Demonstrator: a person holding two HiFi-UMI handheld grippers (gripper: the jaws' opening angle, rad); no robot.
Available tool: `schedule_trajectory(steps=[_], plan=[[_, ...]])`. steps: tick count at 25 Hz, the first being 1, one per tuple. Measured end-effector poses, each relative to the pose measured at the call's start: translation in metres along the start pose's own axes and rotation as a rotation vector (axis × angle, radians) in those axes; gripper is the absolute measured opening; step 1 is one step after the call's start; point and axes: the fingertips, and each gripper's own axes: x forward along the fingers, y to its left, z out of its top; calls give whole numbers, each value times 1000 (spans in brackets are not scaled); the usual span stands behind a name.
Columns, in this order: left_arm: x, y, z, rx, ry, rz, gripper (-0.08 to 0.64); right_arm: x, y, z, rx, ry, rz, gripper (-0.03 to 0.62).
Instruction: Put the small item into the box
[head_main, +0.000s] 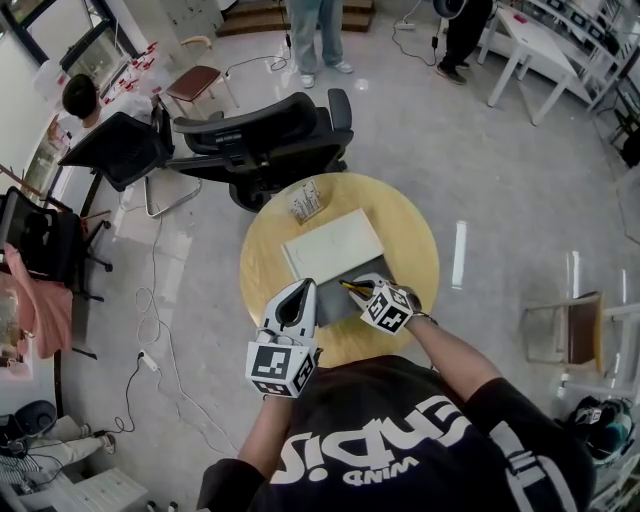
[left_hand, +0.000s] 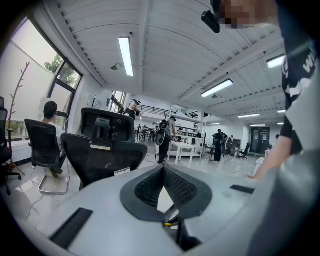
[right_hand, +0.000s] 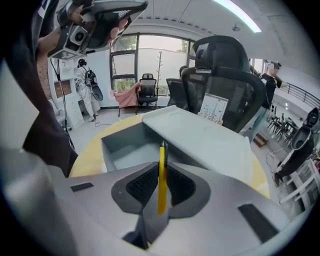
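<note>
At the lower centre of the head view, the left claw (head_main: 297, 292) was at the near left edge of the gray box (head_main: 338, 303), its jaws pressed together on nothing. Just right of it, the right claw (right_hand: 161, 167) pinched the small yellow item (right_hand: 161, 187), dark tip forward, over the box's open near part. A pale lid (head_main: 333, 243) lay across the box's far part. Beyond, a small packet (head_main: 307, 203) sat near the far rim of the round counter (head_main: 412, 262), with a black office chair (head_main: 265, 145) behind.
</note>
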Motion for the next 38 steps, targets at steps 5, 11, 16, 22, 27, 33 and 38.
schedule_trajectory(steps=[5, 11, 16, 22, 27, 33, 38], plan=[[5, 5, -2, -6, 7, 7, 8, 12, 2, -8, -2, 52, 43, 48], [8, 7, -4, -11, 11, 13, 8, 21, 5, -17, -13, 121, 74, 48], [9, 7, -5, -12, 12, 16, 8, 27, 9, -24, -33, 186, 98, 48], [7, 9, -4, -15, 10, 23, 8, 28, 9, -26, -36, 215, 104, 48], [4, 8, -4, -18, 8, 27, 8, 28, 9, -28, -38, 222, 90, 49], [0, 9, -5, -27, 7, 31, 8, 25, 7, -26, -33, 225, 77, 69], [-2, 9, -5, -28, 3, 31, 8, 22, 7, -25, -24, 221, 76, 81]])
